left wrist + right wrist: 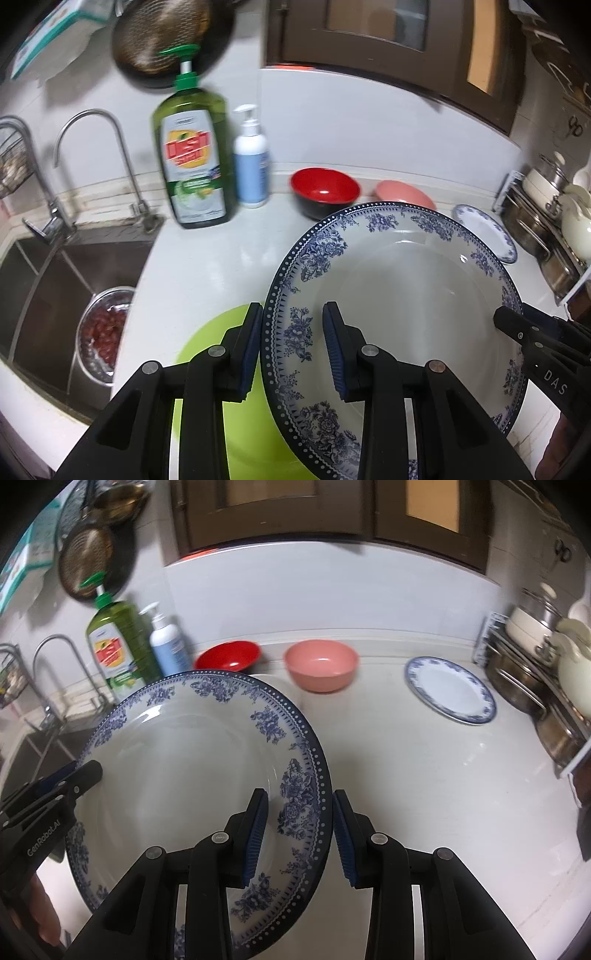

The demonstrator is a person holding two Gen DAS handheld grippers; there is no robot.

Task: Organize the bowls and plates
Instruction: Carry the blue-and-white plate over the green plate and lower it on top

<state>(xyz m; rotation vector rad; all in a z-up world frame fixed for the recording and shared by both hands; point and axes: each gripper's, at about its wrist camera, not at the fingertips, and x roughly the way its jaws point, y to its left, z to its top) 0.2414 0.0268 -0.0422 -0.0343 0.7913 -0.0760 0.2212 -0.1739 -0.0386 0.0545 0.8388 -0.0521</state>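
Large blue-floral plate (192,775) fills the near-left counter, both grippers straddling opposite rim edges: left gripper (293,347) at the plate's 9 o'clock, right gripper (299,830) at its 3 o'clock. Green plate (210,354) lies under its left side. Open white countertop (424,794) from 12 to 3 o'clock of the right gripper, widest free lane. Blocking at the back: red bowl (229,659) at 11, pink bowl (320,668) at 12, small blue-rimmed plate (448,688) at 1. Dish rack with pots (535,686) walls off 2 to 3. Dish soap bottle (190,162) and white pump bottle (252,162) stand at 10 to 11 of the left gripper; sink (48,295) drops away at 9.
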